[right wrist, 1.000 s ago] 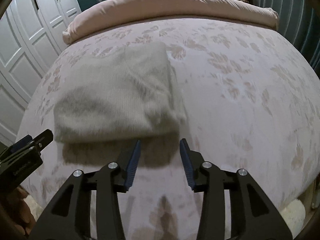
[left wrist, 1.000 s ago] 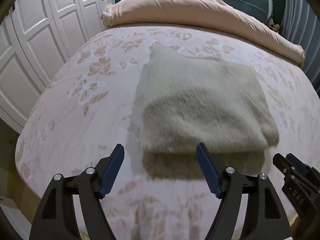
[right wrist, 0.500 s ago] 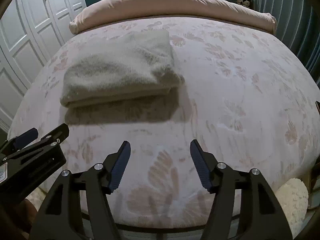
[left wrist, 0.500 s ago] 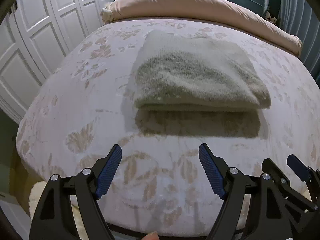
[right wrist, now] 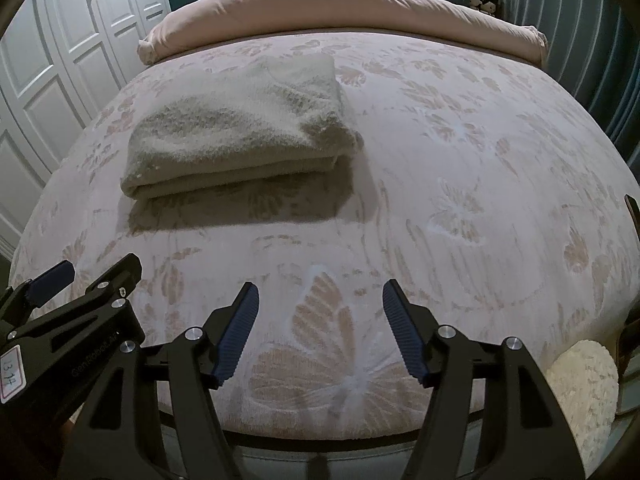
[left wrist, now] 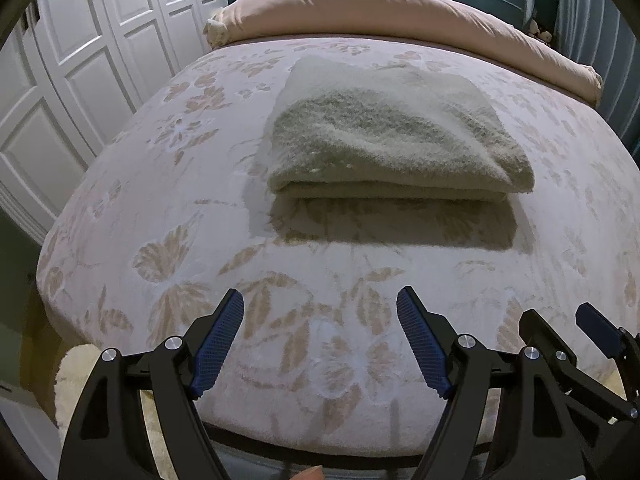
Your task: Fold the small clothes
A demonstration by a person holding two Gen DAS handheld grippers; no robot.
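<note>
A beige knitted garment (left wrist: pixel 384 136) lies folded into a thick rectangle on the pink floral bed (left wrist: pixel 320 280); it also shows in the right wrist view (right wrist: pixel 240 128), left of centre. My left gripper (left wrist: pixel 320 336) is open and empty, low over the bed's near edge, well short of the garment. My right gripper (right wrist: pixel 320 328) is open and empty too, over the near edge, to the right of the garment. Each gripper shows at the edge of the other's view, the right one (left wrist: pixel 576 344) and the left one (right wrist: pixel 84 292).
A pink duvet roll (left wrist: pixel 400 12) lies across the head of the bed. White wardrobe doors (left wrist: pixel 80 60) stand on the left. A dark curtain (right wrist: pixel 580 40) hangs on the right. Cream fluffy rugs (right wrist: pixel 580 392) lie on the floor by the bed's foot.
Both grippers have drawn back from the folded garment toward the foot of the bed. The right gripper's jaws have opened wider. The garment stays in place.
</note>
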